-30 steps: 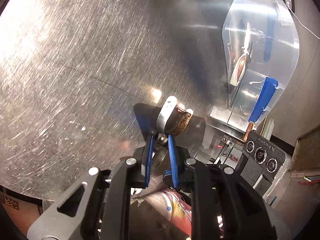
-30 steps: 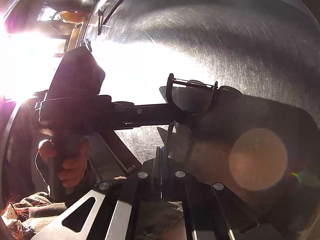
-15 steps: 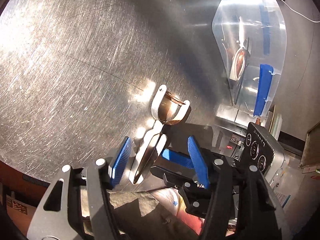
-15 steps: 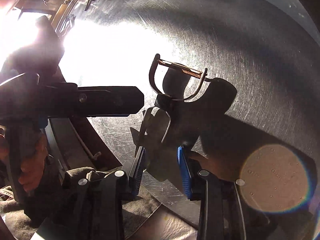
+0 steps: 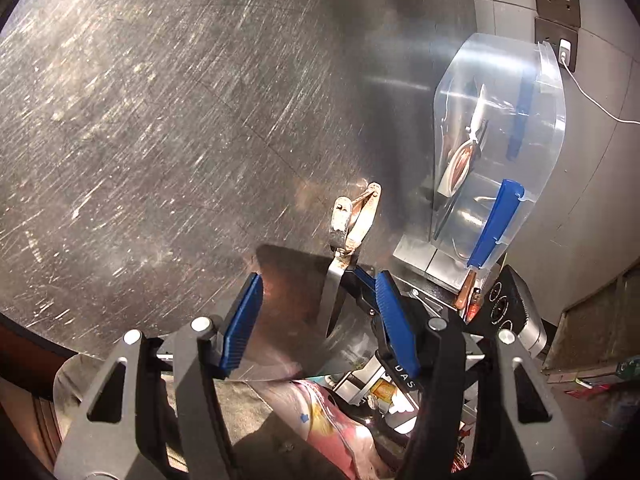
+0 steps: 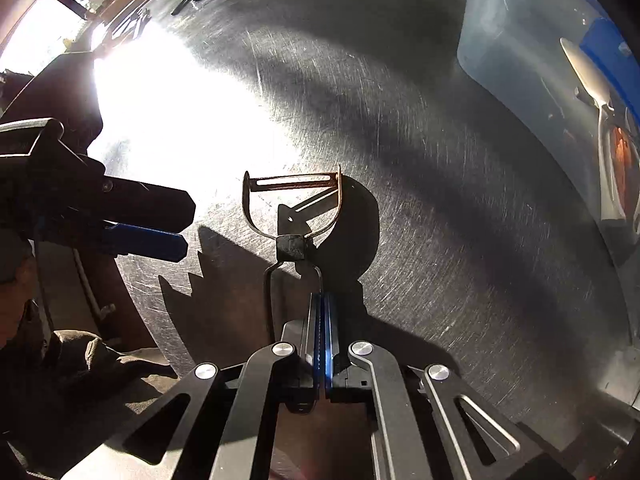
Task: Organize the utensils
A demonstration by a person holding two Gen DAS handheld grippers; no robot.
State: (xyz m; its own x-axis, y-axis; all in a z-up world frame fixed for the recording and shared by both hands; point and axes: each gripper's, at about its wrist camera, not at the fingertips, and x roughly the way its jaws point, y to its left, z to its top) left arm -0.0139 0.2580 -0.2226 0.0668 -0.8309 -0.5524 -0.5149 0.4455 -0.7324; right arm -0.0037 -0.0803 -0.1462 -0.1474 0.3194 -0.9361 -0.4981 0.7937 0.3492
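The right tongs (image 6: 320,312) are clamped flat on one side of the peeler's (image 6: 294,208) wire handle loop, holding it just above the scratched steel surface (image 6: 440,220) with its Y-shaped head and rusty blade pointing away from the camera. Pinching the thin handle rather than the head looks like the sensible grip: it keeps the blade clear of the pads and leaves the head free to go first into a container. The left tongs (image 5: 316,312) stand wide and hold nothing; in their own view the peeler (image 5: 352,220) sits between and beyond the blue pads (image 5: 242,320) without touching them, which reads as a hand-over with the right side now carrying the tool alone. The clear plastic bin (image 5: 532,92) with blue clips stands further along the surface to the right, near the wall, and already holds what looks like another peeler and a slim dark utensil, so it is probably the destination. Writing is scarce: the letters "DAS" show on the right tongs' body in the left view, cut off beyond that; the dials on the dark appliance (image 5: 516,312) at the surface's edge are too small to read.
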